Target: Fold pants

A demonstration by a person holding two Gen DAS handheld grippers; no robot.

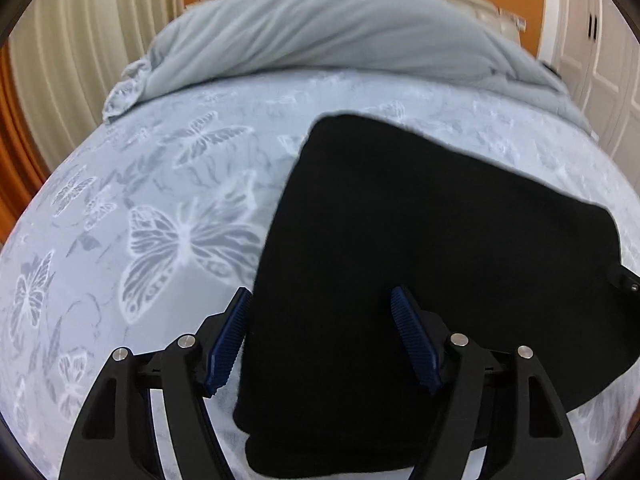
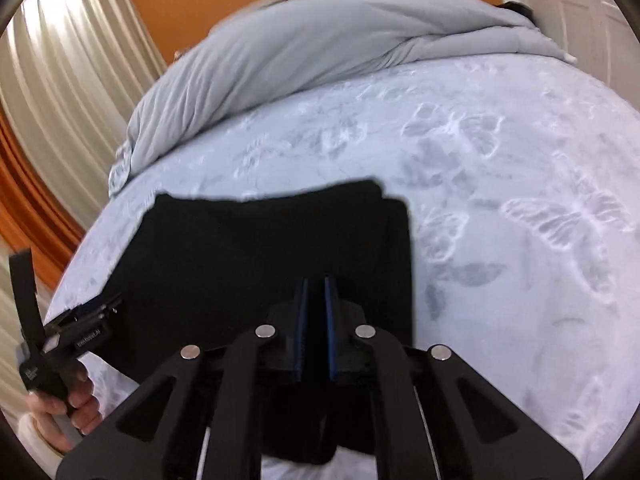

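1. The left gripper has its jaws spread wide, straddling the near left edge of the black pants. One blue pad sits just off the cloth over the bedsheet, the other over the cloth. Nothing is pinched. My guess is it's set to bite that edge, or it's just let go of it.

2. The right gripper has its pads nearly pressed together with only a thin slit between them. Black on black in there, so I honestly can't tell if any cloth is caught. It hovers over the near right part of the pants.

3. The pants lie flat on the bed near the front edge, already folded into a compact, roughly rectangular slab. You can see stacked layers at the far right corner in the right wrist view.

4. The long axis looks like it runs away from the grippers toward the bunched-up grey duvet at the far end. I can't tell the waistband end from the hem end.

5. A hand holding the left tool shows at the bottom left of the right wrist view, so both tools flank the near end, probably for one more fold or a tidy-up.
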